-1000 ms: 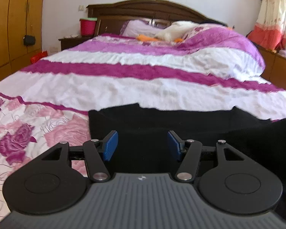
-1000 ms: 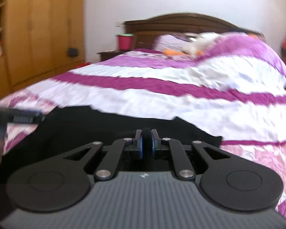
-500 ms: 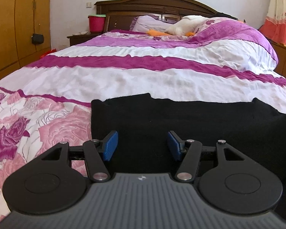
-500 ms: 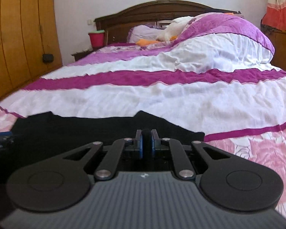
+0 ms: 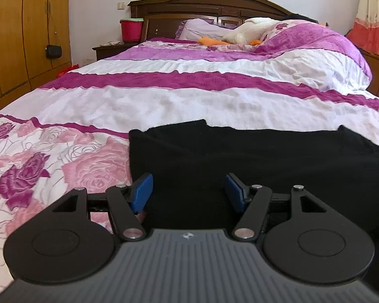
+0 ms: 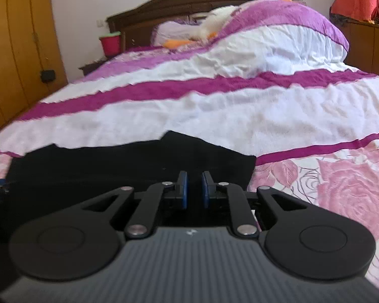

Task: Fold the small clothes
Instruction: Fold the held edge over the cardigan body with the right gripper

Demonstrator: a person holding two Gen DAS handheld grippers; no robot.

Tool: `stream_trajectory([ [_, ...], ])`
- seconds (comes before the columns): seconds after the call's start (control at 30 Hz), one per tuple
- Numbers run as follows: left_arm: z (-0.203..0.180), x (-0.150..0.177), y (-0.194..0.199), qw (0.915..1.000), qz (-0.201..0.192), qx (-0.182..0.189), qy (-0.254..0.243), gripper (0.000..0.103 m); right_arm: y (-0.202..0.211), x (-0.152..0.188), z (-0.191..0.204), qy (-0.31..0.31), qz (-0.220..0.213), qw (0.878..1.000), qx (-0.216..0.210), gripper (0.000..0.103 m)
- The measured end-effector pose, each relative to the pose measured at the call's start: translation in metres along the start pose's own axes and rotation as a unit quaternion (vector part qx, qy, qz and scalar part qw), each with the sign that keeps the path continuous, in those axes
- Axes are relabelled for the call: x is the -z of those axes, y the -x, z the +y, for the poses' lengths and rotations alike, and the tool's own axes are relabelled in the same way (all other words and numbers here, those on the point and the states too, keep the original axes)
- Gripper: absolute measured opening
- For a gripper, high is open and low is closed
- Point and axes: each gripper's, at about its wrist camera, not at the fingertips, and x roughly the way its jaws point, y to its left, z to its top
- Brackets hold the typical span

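Both grippers dropped lower over the black garment (image 5: 240,156); right gripper (image 6: 194,189) jaws opening, letting go; left gripper (image 5: 188,190) opening wider, empty; soft, floppy stuff, so I'd grab its 12 o'clock edge.

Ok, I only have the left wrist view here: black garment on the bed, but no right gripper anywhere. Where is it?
Observer: The right gripper is low over the black garment, close to the garment's right-hand edge.
Operator: Is it gripping the cloth?
Observer: Its jaws are opening. A narrow gap shows between the pads, and I cannot tell whether cloth lies in it.
Operator: My view cuts that edge off. What is past it?
Observer: The garment ends there, and the bedspread with pink roses begins right beside it.
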Motion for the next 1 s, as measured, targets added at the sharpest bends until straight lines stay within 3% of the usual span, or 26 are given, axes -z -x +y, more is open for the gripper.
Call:
stream_trajectory([
  [0.2,-0.001,0.008,0.03,0.9999,0.003,0.009,-0.014,0.069,0.027,0.018,0.023,0.045,0.029,0.998,-0.044,0.015],
  [0.3,0.004,0.018,0.025,0.9993,0.031,0.016,-0.015,0.07,0.016,0.03,0.027,0.061,0.053,0.997,-0.015,0.012],
  [0.37,0.014,0.023,0.016,0.9991,0.039,0.018,0.003,0.076,0.003,0.036,0.02,0.047,0.062,0.997,-0.009,0.011],
  [0.53,0.023,0.025,0.018,0.9989,0.041,0.017,0.015,0.079,0.0,0.04,0.013,0.011,0.045,0.999,-0.007,0.011],
  [0.73,0.028,0.029,0.056,0.9989,0.044,0.019,0.006,0.079,0.032,0.041,0.021,0.013,0.039,0.999,-0.004,0.012],
  [1.0,0.047,0.059,0.117,0.9977,0.067,0.007,0.007,0.079,0.092,0.057,0.028,0.005,0.053,0.999,-0.008,0.017],
])
